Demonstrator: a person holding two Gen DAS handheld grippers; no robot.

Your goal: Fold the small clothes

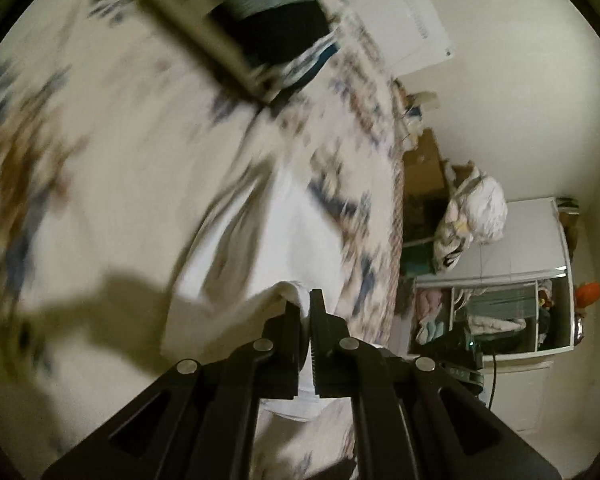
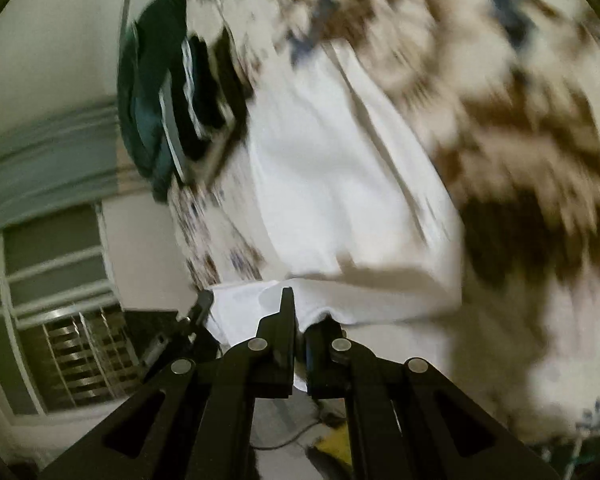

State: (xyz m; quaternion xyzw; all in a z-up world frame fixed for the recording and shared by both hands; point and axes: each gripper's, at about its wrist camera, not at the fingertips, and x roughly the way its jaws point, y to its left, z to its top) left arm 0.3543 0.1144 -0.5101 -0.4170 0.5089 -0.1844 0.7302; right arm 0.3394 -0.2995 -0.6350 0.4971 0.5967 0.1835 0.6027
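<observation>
On the floral bedspread (image 1: 112, 152) lies a white cloth (image 2: 340, 184); we pinch its near edge with both the left gripper (image 1: 305, 300) and right gripper (image 2: 300, 312). Folded clothes (image 1: 268, 20) sit stacked beyond.

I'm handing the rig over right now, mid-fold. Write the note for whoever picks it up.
Left tool: shut on the white garment, pinching an edge between its fingers.
Right tool: shut on the same white garment, gripping its near hem.
The garment lies spread on the floral bedspread, with both held edges lifted slightly. Both views are motion-blurred, so expect the cloth to be mid-swing.
Done: a stack of folded clothes sits at the far side of the bed.
Left: complete this fold, lay it flat, then add it to the stack.
</observation>
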